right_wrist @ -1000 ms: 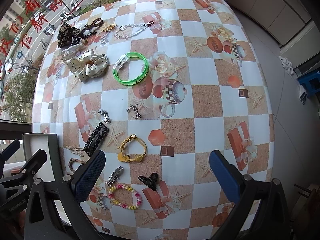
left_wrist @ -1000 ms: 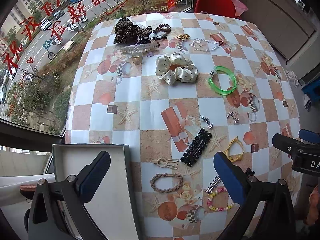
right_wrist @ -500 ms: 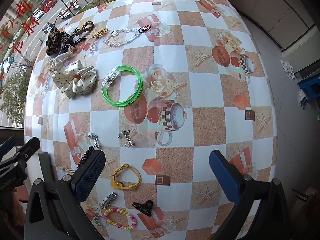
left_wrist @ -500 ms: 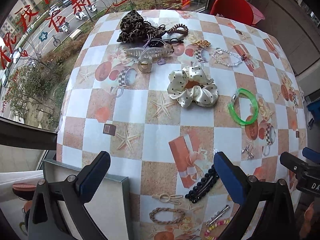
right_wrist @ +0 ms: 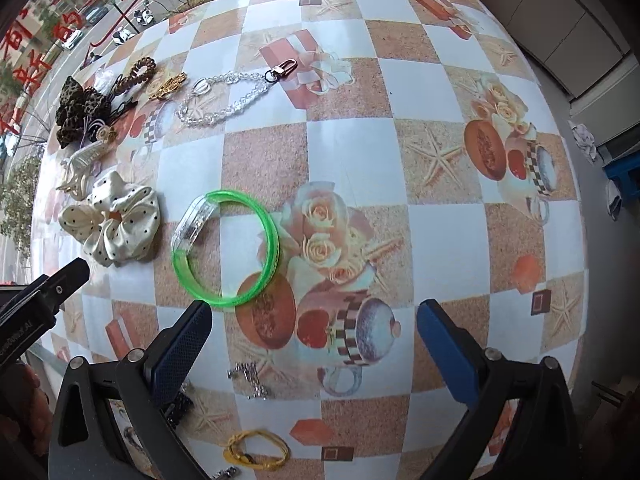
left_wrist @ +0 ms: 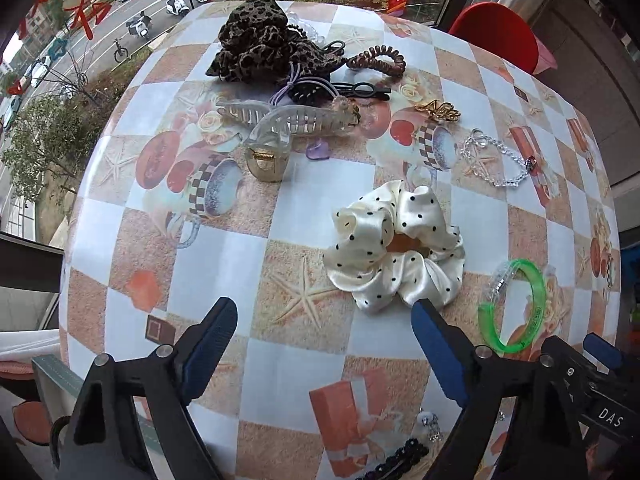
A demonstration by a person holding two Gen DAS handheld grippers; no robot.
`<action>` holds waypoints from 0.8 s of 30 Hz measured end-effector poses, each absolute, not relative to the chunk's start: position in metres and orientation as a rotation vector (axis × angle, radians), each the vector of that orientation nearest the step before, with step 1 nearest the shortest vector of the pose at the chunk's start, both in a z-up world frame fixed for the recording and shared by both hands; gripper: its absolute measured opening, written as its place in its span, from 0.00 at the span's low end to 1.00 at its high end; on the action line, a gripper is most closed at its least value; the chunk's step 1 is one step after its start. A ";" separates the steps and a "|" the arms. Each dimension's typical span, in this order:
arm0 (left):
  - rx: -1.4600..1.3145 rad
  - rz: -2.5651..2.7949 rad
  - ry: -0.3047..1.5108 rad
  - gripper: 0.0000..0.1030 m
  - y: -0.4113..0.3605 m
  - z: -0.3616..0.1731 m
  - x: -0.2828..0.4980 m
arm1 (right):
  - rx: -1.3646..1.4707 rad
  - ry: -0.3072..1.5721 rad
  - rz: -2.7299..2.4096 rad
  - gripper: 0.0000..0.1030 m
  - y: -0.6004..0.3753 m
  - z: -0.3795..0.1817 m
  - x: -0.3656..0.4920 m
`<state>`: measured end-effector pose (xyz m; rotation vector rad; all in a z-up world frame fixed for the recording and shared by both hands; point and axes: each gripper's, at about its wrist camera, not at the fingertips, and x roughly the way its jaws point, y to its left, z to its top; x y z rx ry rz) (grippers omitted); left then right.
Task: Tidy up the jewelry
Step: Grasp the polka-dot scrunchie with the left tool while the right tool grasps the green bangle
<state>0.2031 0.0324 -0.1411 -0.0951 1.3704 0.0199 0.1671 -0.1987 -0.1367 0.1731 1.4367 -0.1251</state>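
I have the left gripper (left_wrist: 324, 328) spread wide over the checked tablecloth (left_wrist: 256, 264), nothing between its blue pads (left_wrist: 208, 348); the cream dotted scrunchie (left_wrist: 394, 246) lies just beyond its right finger, apart from it as far as I can tell; the green bangle (left_wrist: 516, 308) sits to the right of that scrunchie, near my other tool's black frame at the lower right edge. At the far side I see a leopard scrunchie (left_wrist: 256, 40) heaped with a brown coil tie (left_wrist: 378, 60), a black clip (left_wrist: 360, 90) and a clear claw clip (left_wrist: 296, 122); a gold round clip (left_wrist: 266, 162) rests just near the claw clip; a gold brooch (left_wrist: 438, 110) and a clear bead chain (left_wrist: 496, 162) lie further right. A grey box corner (left_wrist: 52, 376) shows at the near left edge. My right gripper (right_wrist: 314, 320) is also wide open and empty; the green bangle (right_wrist: 226, 248) lies just beyond its left fingertip (right_wrist: 192, 328); small silver earrings (right_wrist: 250, 380) lie between its fingers, and a yellow cord bracelet (right_wrist: 256, 450) sits nearest, at the bottom.
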 end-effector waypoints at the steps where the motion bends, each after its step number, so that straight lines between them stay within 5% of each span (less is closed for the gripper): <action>1: -0.099 0.024 1.369 0.90 0.032 -0.144 0.206 | 0.173 1.434 -0.126 0.93 -0.199 -0.139 0.171; 4: -0.106 0.016 1.350 0.89 0.029 -0.150 0.213 | 0.170 1.430 -0.112 0.89 -0.196 -0.146 0.181; 7: -0.107 0.009 1.358 0.75 0.023 -0.159 0.220 | 0.127 1.429 -0.102 0.79 -0.190 -0.153 0.188; 9: -0.117 0.015 1.361 0.75 0.021 -0.164 0.223 | 0.109 1.437 -0.103 0.73 -0.187 -0.158 0.192; 14: -0.101 -0.027 1.336 0.35 0.010 -0.162 0.225 | 0.044 1.414 -0.108 0.60 -0.175 -0.162 0.193; 16: -0.076 -0.051 1.331 0.19 0.002 -0.160 0.225 | 0.030 1.405 -0.087 0.41 -0.171 -0.160 0.192; 20: -0.053 -0.083 1.311 0.12 -0.010 -0.153 0.221 | 0.079 1.406 -0.060 0.08 -0.173 -0.157 0.190; 24: -0.069 -0.113 1.289 0.12 -0.009 -0.139 0.213 | 0.113 1.405 -0.030 0.06 -0.178 -0.154 0.188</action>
